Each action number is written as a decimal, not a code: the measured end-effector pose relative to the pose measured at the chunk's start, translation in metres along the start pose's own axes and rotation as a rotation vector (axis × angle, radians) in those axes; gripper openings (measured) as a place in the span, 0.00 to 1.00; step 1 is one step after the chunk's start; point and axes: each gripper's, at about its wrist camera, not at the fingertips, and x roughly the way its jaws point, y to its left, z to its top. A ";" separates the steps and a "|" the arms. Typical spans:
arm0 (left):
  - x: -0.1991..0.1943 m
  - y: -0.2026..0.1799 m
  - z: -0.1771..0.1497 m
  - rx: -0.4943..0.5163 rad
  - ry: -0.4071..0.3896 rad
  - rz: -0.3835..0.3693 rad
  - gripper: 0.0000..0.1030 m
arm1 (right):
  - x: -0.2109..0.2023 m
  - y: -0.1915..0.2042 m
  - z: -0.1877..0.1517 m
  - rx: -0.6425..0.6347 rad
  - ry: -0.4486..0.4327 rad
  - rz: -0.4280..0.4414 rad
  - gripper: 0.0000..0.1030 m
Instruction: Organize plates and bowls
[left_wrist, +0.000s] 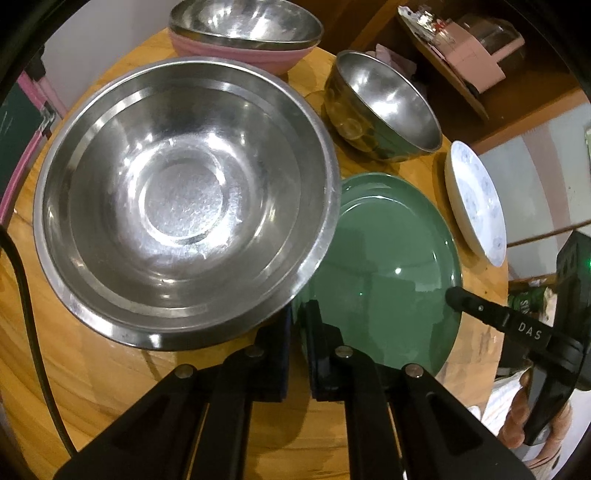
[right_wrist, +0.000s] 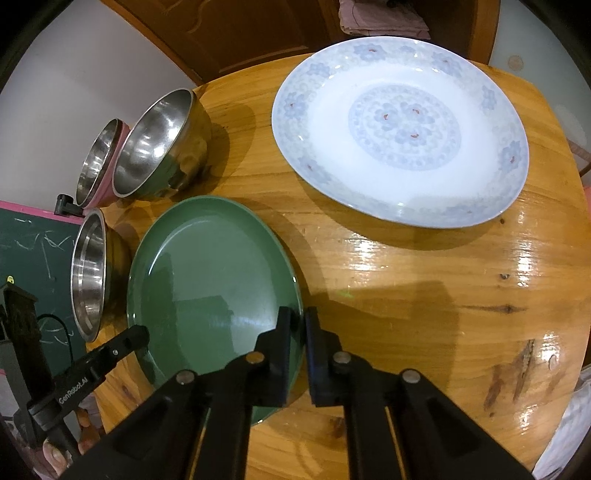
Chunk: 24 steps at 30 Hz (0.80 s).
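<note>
A dark green plate (left_wrist: 380, 258) (right_wrist: 207, 273) lies on the round wooden table (right_wrist: 406, 295). My left gripper (left_wrist: 297, 310) is shut on the plate's near left rim, right beside the large steel bowl (left_wrist: 184, 199). In the right wrist view its tip (right_wrist: 140, 332) sits on that same edge. My right gripper (right_wrist: 298, 317) pinches the opposite rim, and its finger (left_wrist: 454, 295) shows over that rim in the left wrist view. A white plate with a blue flower pattern (right_wrist: 399, 129) (left_wrist: 476, 199) rests beyond the green one.
A small steel bowl (left_wrist: 384, 107) (right_wrist: 159, 144) stands behind the green plate. Another steel bowl (left_wrist: 243, 26) is nested in a pink bowl (left_wrist: 236, 55) at the far edge. A green chalkboard (right_wrist: 29, 251) stands off the table's left side, and a wooden cabinet (right_wrist: 240, 33) behind.
</note>
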 end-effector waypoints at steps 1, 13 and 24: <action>-0.001 -0.001 0.000 0.005 -0.001 0.000 0.05 | -0.001 0.001 -0.001 -0.005 -0.002 -0.008 0.07; -0.041 -0.017 -0.009 0.059 -0.061 0.004 0.05 | -0.039 0.002 -0.035 -0.002 -0.046 0.018 0.06; -0.068 -0.050 -0.061 0.175 -0.035 -0.062 0.05 | -0.103 -0.010 -0.118 0.064 -0.133 0.019 0.06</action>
